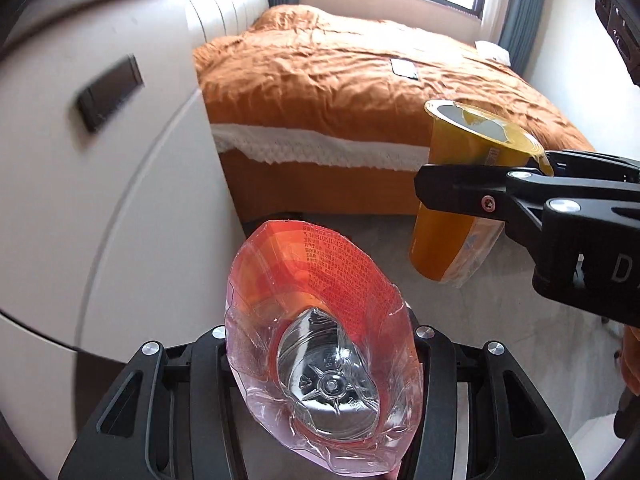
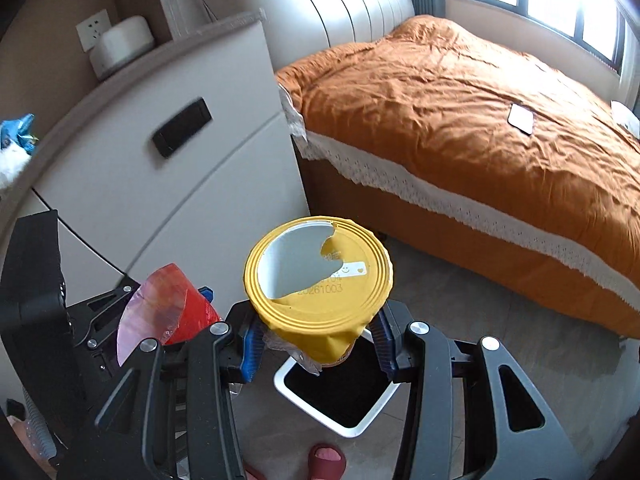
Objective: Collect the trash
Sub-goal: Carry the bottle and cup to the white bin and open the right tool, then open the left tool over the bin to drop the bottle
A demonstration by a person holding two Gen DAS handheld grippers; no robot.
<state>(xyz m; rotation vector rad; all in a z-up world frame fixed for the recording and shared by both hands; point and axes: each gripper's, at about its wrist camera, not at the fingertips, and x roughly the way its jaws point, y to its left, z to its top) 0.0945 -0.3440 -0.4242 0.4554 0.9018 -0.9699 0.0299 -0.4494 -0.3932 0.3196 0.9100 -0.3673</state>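
My left gripper (image 1: 320, 364) is shut on a crushed clear plastic bottle (image 1: 320, 340) with a red-orange label, its base towards the camera. My right gripper (image 2: 318, 340) is shut on a yellow cup (image 2: 320, 280) with a torn foil lid, held upright above a white trash bin (image 2: 344, 400) with a black liner. In the left wrist view the yellow cup (image 1: 456, 200) and the right gripper (image 1: 452, 188) show at the right. In the right wrist view the bottle (image 2: 164, 312) and the left gripper (image 2: 132, 320) show at the lower left.
A white nightstand (image 2: 160, 160) with a dark handle stands on the left. A bed with an orange cover (image 2: 460, 120) fills the right, with a phone (image 2: 521, 119) on it. A person's red slipper (image 2: 326, 460) is near the bin. Blue wrappers (image 2: 20, 132) lie on the nightstand's left.
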